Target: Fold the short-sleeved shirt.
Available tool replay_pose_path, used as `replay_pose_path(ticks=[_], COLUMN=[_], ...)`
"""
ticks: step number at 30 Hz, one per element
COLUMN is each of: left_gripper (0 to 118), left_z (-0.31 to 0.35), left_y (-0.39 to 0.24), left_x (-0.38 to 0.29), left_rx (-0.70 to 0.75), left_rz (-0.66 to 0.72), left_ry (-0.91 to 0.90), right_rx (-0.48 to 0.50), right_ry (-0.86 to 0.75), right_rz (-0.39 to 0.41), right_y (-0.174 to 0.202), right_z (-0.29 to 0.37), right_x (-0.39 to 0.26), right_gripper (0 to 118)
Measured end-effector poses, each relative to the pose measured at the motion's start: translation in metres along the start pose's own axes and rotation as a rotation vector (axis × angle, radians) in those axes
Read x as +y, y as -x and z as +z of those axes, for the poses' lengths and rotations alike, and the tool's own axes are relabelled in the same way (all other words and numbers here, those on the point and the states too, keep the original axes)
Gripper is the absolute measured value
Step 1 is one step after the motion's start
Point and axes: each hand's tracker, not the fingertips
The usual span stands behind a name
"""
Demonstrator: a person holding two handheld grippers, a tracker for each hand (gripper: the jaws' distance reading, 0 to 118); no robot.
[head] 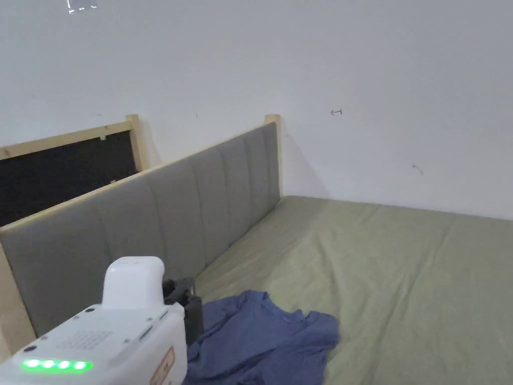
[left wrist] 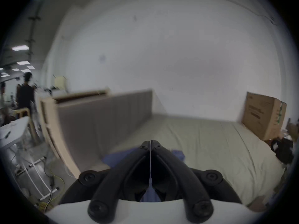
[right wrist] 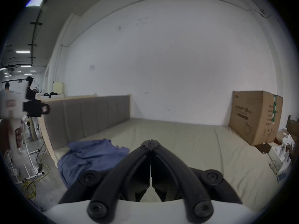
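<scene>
Head view shows a blue short-sleeved shirt (head: 260, 341) lying crumpled on the green sheet of a bed (head: 401, 280), near the bed's lower left corner and just beside the grey padded headboard (head: 165, 215). The left gripper (head: 183, 301) comes in at the bottom left, its white body with 4 green lights in the foreground and its black tip right above the shirt's near edge; whether it touches the cloth cannot be told from here.

In the left gripper view, that gripper's 2 black jaws are pressed together along their whole length, with a thin sliver of blue fabric showing in the seam low down between them; it looks as if some of the shirt (left wrist: 116, 158) is caught there, but the blur keeps this from being certain. The shirt spreads out below and beyond the tips.

In the right gripper view, the right gripper (right wrist: 150, 141) has its 2 jaws closed against each other with nothing between them, held above bare sheet. The shirt (right wrist: 90, 156) lies to its left, apart from it, bunched by the headboard at the bed's corner.

A large closed cardboard box (right wrist: 255, 116) stands on the far right side of the bed against the white wall (right wrist: 161, 57); its contents are hidden. Beside it, off the bed's edge, a smaller open box (right wrist: 265, 148) sits among crumpled white paper (right wrist: 286, 145); what is inside it cannot be made out.
</scene>
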Motion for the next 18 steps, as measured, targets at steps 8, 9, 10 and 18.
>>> replay_pose_path(ticks=[8,9,10,18], left_gripper=[89,118,117,118], left_z=[-0.221,-0.237,-0.245,-0.323], left_y=[0.002,0.001,0.003,0.000], left_x=[-0.070,-0.080,-0.088,-0.159], left_rx=[-0.133,-0.115,-0.105,-0.123], left_rz=[-0.172,-0.163,-0.160,-0.189], left_ry=[0.575,0.616,0.625,0.872], right_rx=[-0.125,-0.140,-0.151,-0.181], right_ry=[0.133,0.145,0.156,0.220], right_rz=[-0.144,-0.146,-0.150,-0.182], right_y=[-0.064,-0.071,-0.076,-0.104], right_z=[-0.014,-0.016,-0.018,-0.028], right_x=[-0.019,-0.021,-0.023,-0.043], right_gripper=[0,0,0,0])
